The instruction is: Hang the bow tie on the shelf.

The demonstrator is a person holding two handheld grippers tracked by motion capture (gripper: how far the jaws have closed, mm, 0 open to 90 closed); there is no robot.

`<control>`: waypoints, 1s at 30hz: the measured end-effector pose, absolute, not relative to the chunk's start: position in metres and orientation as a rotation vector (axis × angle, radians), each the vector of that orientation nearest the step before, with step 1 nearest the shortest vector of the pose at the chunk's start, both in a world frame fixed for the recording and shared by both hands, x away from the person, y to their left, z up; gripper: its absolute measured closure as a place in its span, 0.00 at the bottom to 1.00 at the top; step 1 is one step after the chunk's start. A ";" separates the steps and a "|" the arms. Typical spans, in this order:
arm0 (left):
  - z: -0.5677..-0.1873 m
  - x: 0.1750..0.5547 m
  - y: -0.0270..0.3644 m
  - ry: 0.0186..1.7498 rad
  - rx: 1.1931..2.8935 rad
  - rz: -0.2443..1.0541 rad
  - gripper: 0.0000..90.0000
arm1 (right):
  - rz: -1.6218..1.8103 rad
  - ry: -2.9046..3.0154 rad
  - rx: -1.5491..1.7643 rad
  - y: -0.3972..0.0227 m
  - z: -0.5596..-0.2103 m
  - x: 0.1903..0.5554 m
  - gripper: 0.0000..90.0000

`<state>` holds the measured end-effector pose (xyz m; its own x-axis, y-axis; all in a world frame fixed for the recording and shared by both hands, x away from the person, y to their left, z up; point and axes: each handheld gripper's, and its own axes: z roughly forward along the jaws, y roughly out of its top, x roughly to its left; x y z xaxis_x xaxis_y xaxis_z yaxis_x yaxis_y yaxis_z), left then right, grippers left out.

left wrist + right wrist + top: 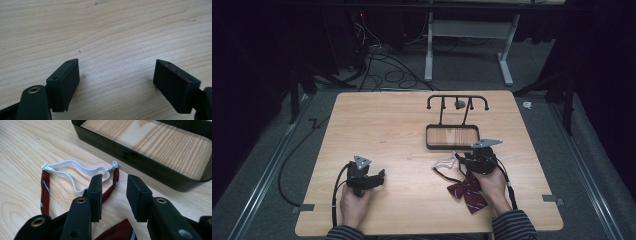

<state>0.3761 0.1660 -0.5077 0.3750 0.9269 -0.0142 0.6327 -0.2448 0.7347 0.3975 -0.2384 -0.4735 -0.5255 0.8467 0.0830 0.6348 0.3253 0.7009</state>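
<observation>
Your left gripper (379, 176) rested low on the near left of the pale wood-grain surface (382, 130), held in your left hand (353, 205) with the wrist straight and the grey three-cornered plate up. In the left gripper view its jaws stood wide apart over bare wood, nothing between them.

Your right gripper (113, 191) was held in your right hand (492, 185) at the near right, tilted forward and down towards the bow tie (467, 192). In the right gripper view its jaws stood partly open, the gap narrow; no part of the tie was clamped. The left jaw sat just over the tie's dark red strap (45, 190) where it met the white elastic loop (72, 168).

The bow tie lay flat on the surface, near right: dark red woven fabric with pale diagonal stripes, its bow beneath your right hand.

Just beyond stood a black metal stand (457, 102), a rail with upturned hooks over a shallow rectangular tray (140, 155) with rounded corners and a wood-grain floor.
</observation>
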 end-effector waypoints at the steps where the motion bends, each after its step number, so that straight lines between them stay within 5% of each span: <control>1: -0.508 0.376 0.166 1.342 1.976 0.571 0.24 | 1.009 2.300 1.337 -0.238 -0.475 0.398 0.75; 14: -0.508 0.376 0.165 1.335 1.982 0.565 0.24 | 0.973 2.343 1.354 -0.233 -0.484 0.404 0.78; 23: -0.508 0.376 0.165 1.335 1.982 0.565 0.24 | 0.900 2.397 1.331 -0.227 -0.488 0.404 0.98; 30: -0.508 0.376 0.165 1.334 1.983 0.564 0.24 | 0.897 2.393 1.309 -0.229 -0.485 0.402 1.00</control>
<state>0.3761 0.1654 -0.5076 0.3828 0.9237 -0.0151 0.6325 -0.2501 0.7331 0.4021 -0.2291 -0.4851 -0.5555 0.8296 0.0571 0.6625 0.4001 0.6333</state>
